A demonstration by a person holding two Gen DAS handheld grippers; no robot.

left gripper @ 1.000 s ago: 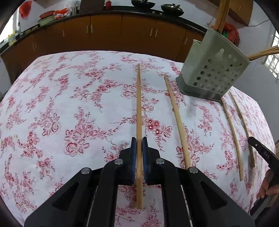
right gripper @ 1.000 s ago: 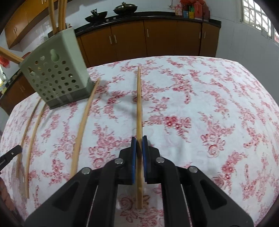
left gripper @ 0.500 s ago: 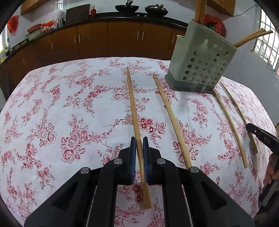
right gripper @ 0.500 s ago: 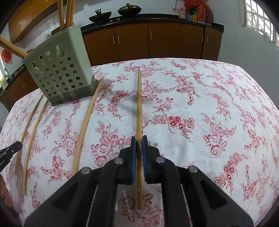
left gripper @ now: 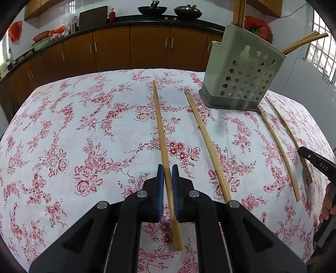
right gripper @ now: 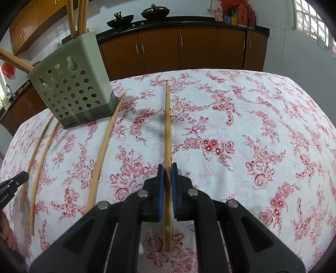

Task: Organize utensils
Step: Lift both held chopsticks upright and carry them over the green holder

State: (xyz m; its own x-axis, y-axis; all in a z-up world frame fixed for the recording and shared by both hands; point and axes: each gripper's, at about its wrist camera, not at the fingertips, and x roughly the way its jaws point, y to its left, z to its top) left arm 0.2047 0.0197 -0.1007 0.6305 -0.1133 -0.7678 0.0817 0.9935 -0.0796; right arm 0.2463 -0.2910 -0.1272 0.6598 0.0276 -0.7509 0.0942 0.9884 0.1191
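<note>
The holder (left gripper: 241, 71) hides the lower ends of the chopsticks standing in it. Left gripper (left gripper: 168, 178), jaws closed on a chopstick (left gripper: 161, 134) left of the holder. Right gripper (right gripper: 167, 178), jaws clamped on another chopstick (right gripper: 167, 126) right of the holder, over the table (right gripper: 252, 126).

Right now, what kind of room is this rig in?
Most likely a home kitchen. Brown cabinets run under a dark countertop carrying two woks, and the floral tablecloth holds bamboo chopsticks beside a green utensil holder.
</note>
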